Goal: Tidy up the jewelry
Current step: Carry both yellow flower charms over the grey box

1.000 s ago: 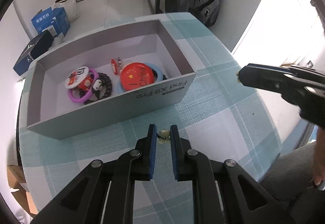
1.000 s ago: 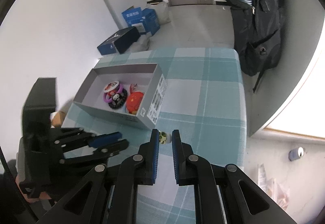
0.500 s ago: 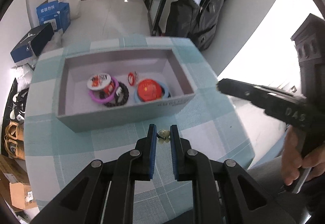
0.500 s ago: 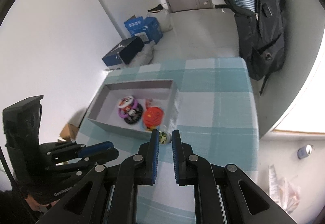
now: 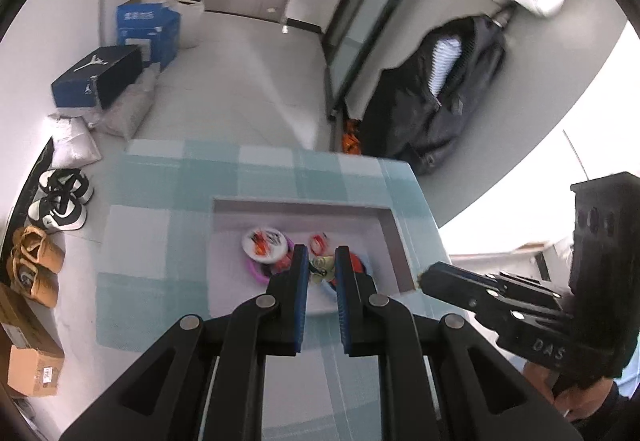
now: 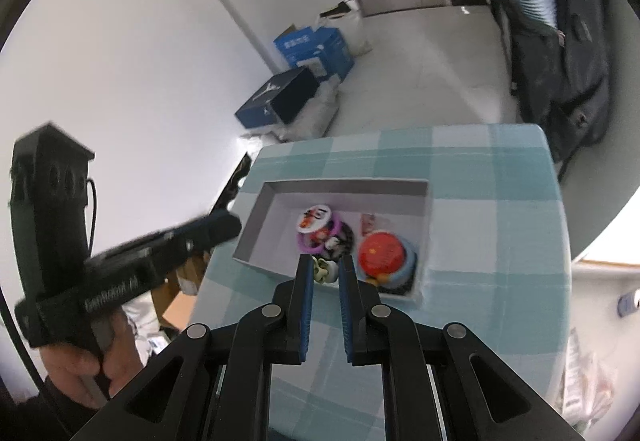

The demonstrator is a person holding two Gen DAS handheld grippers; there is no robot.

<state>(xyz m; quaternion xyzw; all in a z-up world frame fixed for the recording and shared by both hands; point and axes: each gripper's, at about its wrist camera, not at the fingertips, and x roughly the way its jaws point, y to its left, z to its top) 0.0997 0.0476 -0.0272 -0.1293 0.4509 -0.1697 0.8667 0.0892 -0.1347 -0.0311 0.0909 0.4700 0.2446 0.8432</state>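
Note:
My left gripper (image 5: 321, 264) is shut on a small pale green charm (image 5: 322, 265) and holds it high above the grey box (image 5: 390, 229). My right gripper (image 6: 325, 269) is shut on another small pale charm (image 6: 325, 269), also high above the box (image 6: 256, 221). The box lies on the teal checked tablecloth (image 5: 160, 241) and holds a white badge (image 6: 314, 217), a purple ring (image 6: 316, 247), a dark bead bracelet and a red round badge (image 6: 380, 252) on a blue ring. Each gripper shows in the other's view, the right one (image 5: 480, 289) and the left one (image 6: 192, 237).
The table is small, with edges close around the box. On the floor are blue shoe boxes (image 5: 132, 41), shoes (image 5: 60, 201) and cardboard boxes (image 5: 28, 361). A dark backpack (image 5: 440, 89) hangs by the wall beyond the table.
Both grippers have risen well above the table, each carrying its charm, and now hang over the box. The box looks smaller and farther below.

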